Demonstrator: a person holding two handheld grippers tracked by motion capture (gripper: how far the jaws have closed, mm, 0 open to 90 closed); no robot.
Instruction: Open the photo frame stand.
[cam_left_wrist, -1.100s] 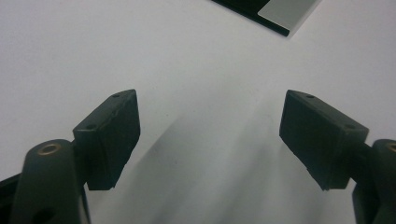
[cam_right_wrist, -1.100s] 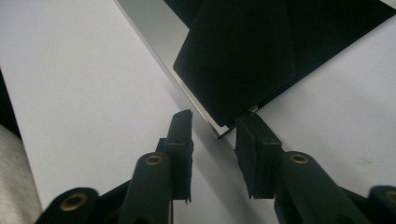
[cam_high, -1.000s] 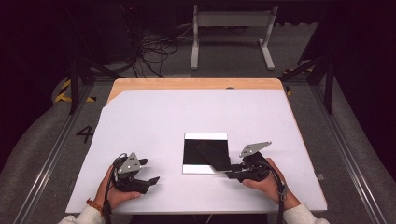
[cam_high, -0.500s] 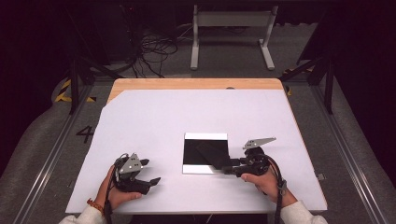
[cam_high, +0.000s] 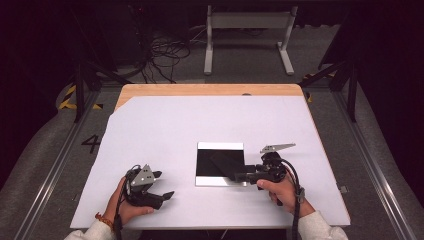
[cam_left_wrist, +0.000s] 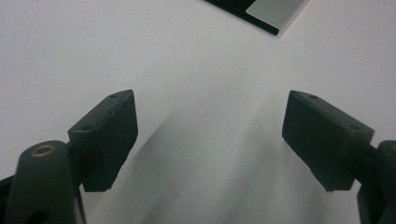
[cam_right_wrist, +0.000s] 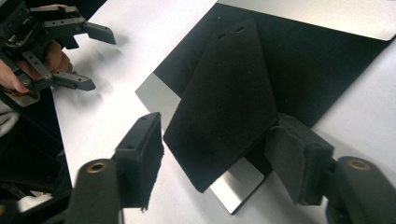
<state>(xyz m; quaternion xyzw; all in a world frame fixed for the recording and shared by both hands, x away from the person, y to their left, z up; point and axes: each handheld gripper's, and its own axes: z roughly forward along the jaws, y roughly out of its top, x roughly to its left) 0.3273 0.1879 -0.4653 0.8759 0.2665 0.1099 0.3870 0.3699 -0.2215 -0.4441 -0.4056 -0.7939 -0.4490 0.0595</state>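
Matt black cloth (cam_right_wrist: 224, 107) on glossy black, metal-edged tablet (cam_right_wrist: 336, 60).

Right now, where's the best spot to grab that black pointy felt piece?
Take the black pointed felt piece by its narrow tip, coming low from where it pokes over the flat black plate's silver edge. The rest lies flat, so only that tip gives fingers room.
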